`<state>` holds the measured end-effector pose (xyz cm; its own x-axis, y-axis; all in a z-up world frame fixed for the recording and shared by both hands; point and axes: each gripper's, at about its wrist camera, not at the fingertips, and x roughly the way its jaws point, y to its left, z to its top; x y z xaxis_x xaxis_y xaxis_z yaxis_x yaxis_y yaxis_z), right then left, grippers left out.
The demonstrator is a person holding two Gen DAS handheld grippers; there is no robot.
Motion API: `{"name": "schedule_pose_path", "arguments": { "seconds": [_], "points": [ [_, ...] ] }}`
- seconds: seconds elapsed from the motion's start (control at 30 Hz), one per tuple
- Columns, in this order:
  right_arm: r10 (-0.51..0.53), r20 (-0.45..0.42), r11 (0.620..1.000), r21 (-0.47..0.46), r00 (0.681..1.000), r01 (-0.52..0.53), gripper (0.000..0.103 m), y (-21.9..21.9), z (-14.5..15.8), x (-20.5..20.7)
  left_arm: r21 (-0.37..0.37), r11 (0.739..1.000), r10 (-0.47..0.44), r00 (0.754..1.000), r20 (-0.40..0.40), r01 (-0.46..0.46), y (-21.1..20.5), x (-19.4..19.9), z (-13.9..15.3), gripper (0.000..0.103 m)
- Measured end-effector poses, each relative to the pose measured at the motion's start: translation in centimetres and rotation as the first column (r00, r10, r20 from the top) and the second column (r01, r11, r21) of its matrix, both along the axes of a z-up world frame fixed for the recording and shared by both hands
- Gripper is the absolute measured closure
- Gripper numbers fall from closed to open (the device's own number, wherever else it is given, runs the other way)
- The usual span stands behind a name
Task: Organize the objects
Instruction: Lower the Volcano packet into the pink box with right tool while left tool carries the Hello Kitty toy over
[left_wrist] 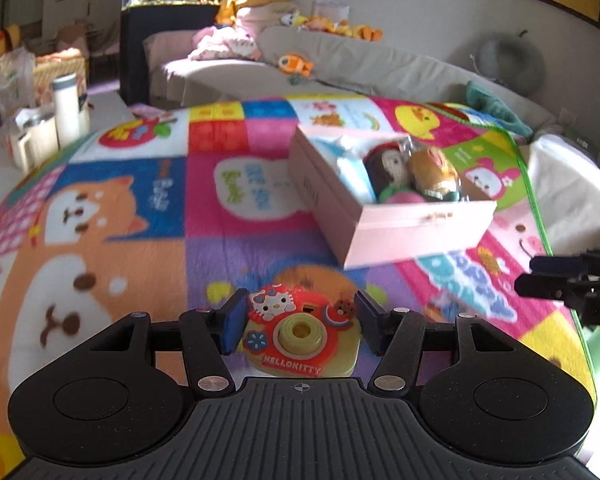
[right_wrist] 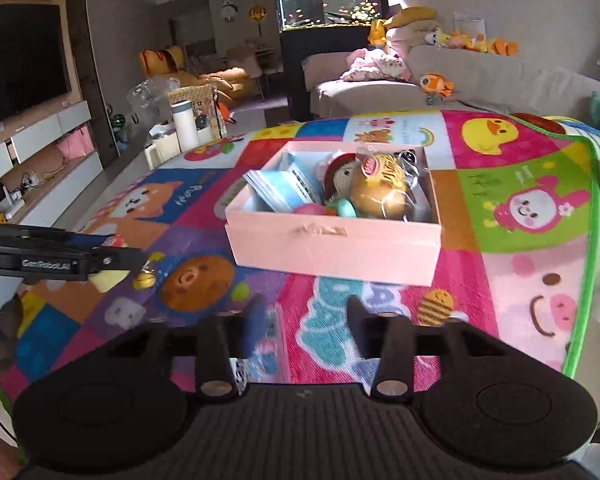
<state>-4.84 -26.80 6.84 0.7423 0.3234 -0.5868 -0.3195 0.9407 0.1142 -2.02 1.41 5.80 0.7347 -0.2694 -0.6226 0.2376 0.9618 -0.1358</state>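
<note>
Hello Kitty toy camera (left_wrist: 300,334) sits between the left gripper's (left_wrist: 298,322) two fingers, low on the cartoon play mat (left_wrist: 140,200). Its left edge meets the blue pad of the left finger (left_wrist: 233,326); a narrow gap seems to show before the right finger — so whether the tongs are clenched on the toy or merely bracketing it, I cannot tell. The toy's lower edge is cut off by the gripper body. In the right wrist view only a pale yellow corner and a red scrap of it (right_wrist: 110,278) peek out beside the left tongs (right_wrist: 60,260), which enter from that view's left edge.

Ahead and to the right of the left gripper lies an open pink box (left_wrist: 400,224), motion-blurred. Inside: a blue-and-white packet (right_wrist: 284,190) on the left, a knitted doll with a red hat (right_wrist: 340,176), a wrapped golden bun-like toy (right_wrist: 380,192), and something pink and teal (right_wrist: 332,209) low against the front wall, mostly hidden.

Right gripper (right_wrist: 304,316) hovers over the mat just short of the box, fingers spread apart with nothing between them — the left finger smeared by blur. In the left wrist view its dark tips (left_wrist: 556,280) poke in from the right edge, the rest out of frame.

Beyond the mat: a grey sofa (left_wrist: 360,56) strewn with plush toys, too soft to identify.
</note>
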Motion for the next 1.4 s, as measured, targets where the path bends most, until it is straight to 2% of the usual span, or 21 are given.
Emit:
{"name": "schedule_pose_path", "arguments": {
  "seconds": [0.1, 0.17, 0.3, 0.4, 0.43, 0.47, 0.5, 0.6, 0.83, 0.93, 1.0, 1.07, 1.2, 1.23, 1.27, 1.33, 1.4],
  "points": [
    [0.021, -0.002, 1.000, -0.014, 1.000, -0.021, 0.043, 0.4, -0.1, -0.5, 0.022, 1.000, -0.014, 1.000, -0.007, 0.015, 0.2, -0.9, -0.7, 0.041],
    [0.054, -0.003, 0.998, -0.029, 0.999, -0.054, 0.034, 1.4, -0.2, -0.7, 0.041, 0.999, -0.033, 0.999, -0.006, 0.033, 0.0, -1.3, -1.1, 0.041],
    [0.132, -0.036, 0.985, -0.105, 0.991, -0.135, 0.033, 4.3, -1.9, -0.3, 0.043, 0.997, -0.066, 0.998, -0.009, 0.066, -0.4, -1.7, -1.5, 0.041],
    [0.134, -0.076, 0.977, -0.155, 0.988, -0.145, 0.033, 5.7, -3.7, 0.6, 0.057, 0.994, -0.091, 0.996, 0.002, 0.091, -0.8, -2.1, -1.5, 0.041],
    [0.131, -0.093, 0.976, -0.162, 0.987, -0.145, 0.039, 5.9, -4.3, 0.8, 0.064, 0.993, -0.099, 0.995, 0.007, 0.099, -0.9, -2.2, -1.4, 0.041],
    [0.126, -0.111, 0.976, -0.162, 0.986, -0.143, 0.054, 6.0, -4.7, 1.1, 0.068, 0.992, -0.105, 0.994, 0.011, 0.104, -1.0, -2.3, -1.3, 0.041],
    [0.122, -0.125, 0.977, -0.158, 0.985, -0.141, 0.060, 5.9, -4.9, 1.2, 0.066, 0.992, -0.108, 0.994, 0.016, 0.107, -1.0, -2.2, -1.2, 0.041],
    [0.127, -0.121, 0.985, -0.105, 0.984, -0.140, 0.060, 4.9, -4.2, 1.1, 0.024, 0.994, -0.108, 0.993, 0.040, 0.107, -1.1, -1.3, -0.1, 0.041],
    [0.077, -0.011, 0.997, -0.027, 0.997, -0.077, 0.060, 2.3, -0.6, 1.1, -0.033, 0.991, -0.119, 0.978, 0.170, 0.126, -4.3, 4.8, 4.6, 0.041],
    [0.045, 0.018, 0.999, -0.001, 0.999, -0.045, 0.060, 1.4, 0.3, 1.4, -0.139, 0.983, -0.096, 0.982, 0.165, 0.120, -5.6, 8.4, 5.7, 0.041],
    [0.025, 0.021, 1.000, 0.017, 0.999, -0.025, 0.060, 0.8, 0.5, 1.7, -0.223, 0.971, -0.061, 0.989, 0.134, 0.091, -6.1, 10.6, 5.5, 0.041],
    [0.010, 0.013, 1.000, 0.025, 1.000, -0.011, 0.060, 0.3, 0.4, 1.8, -0.258, 0.964, -0.034, 0.995, 0.096, 0.058, -6.8, 12.1, 4.6, 0.041],
    [-0.010, -0.012, 1.000, 0.017, 1.000, 0.011, 0.060, -0.3, -0.5, 1.9, -0.225, 0.974, -0.018, 0.999, -0.027, 0.011, -8.0, 14.3, 1.9, 0.041],
    [-0.016, -0.019, 1.000, 0.015, 1.000, 0.016, 0.060, -0.5, -0.7, 1.9, -0.211, 0.977, -0.009, 0.999, -0.048, -0.001, -8.0, 14.6, 1.3, 0.044],
    [-0.021, -0.024, 1.000, 0.014, 0.999, 0.021, 0.060, -0.6, -0.9, 2.0, -0.202, 0.979, -0.005, 0.999, -0.049, -0.006, -8.0, 14.6, 0.9, 0.048],
    [-0.032, -0.030, 0.999, 0.016, 0.999, 0.032, 0.060, -0.9, -1.2, 2.2, -0.210, 0.978, -0.007, 1.000, 0.000, 0.007, -7.5, 14.0, 1.0, 0.049],
    [-0.035, -0.030, 0.999, 0.021, 0.999, 0.035, 0.060, -0.9, -1.2, 2.4, -0.256, 0.966, -0.006, 0.998, 0.066, 0.023, -6.7, 13.3, 1.5, 0.049]
  ]
}}
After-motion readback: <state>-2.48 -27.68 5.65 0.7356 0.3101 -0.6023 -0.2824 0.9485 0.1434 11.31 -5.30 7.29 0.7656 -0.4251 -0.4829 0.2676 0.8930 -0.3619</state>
